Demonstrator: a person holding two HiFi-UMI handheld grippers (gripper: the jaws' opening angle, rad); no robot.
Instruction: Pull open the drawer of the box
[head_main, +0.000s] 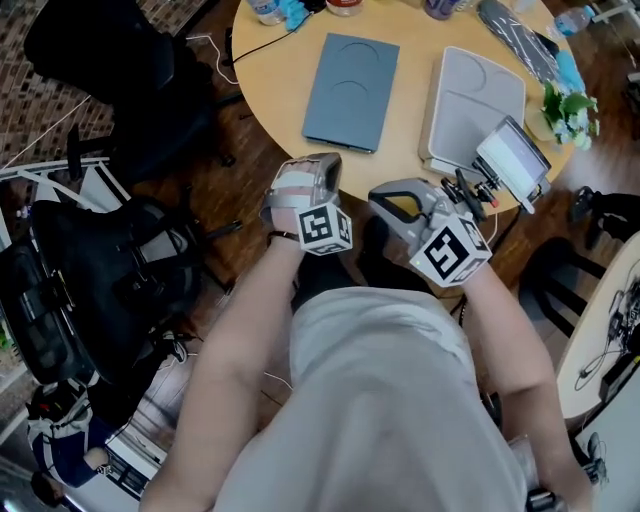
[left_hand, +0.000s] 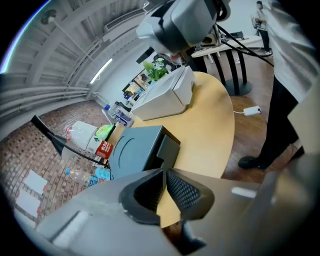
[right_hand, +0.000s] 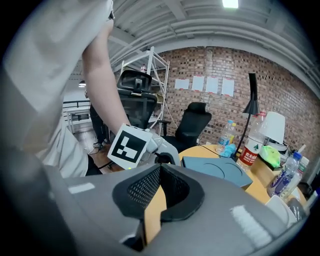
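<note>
Head view: grippers hover beside the desk (head_main: 405, 60); box (head_main: 351, 92) at upper middle.
Left gripper (left_hand: 164, 171) jaws are opening, empty; right gripper (right_hand: 160, 167) jaws together, empty.

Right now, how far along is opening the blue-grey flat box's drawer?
Nothing looks done: the blue-grey flat box sits shut, untouched. In hand: the left gripper, jaws opening and empty, and the shut right gripper hover short of it. Left: reach, grip, pull it open.

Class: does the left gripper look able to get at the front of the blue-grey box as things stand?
Probably yes. The left gripper sits at the table edge just short of the blue-grey box, nothing standing between them; its jaws are opening and empty.
</note>
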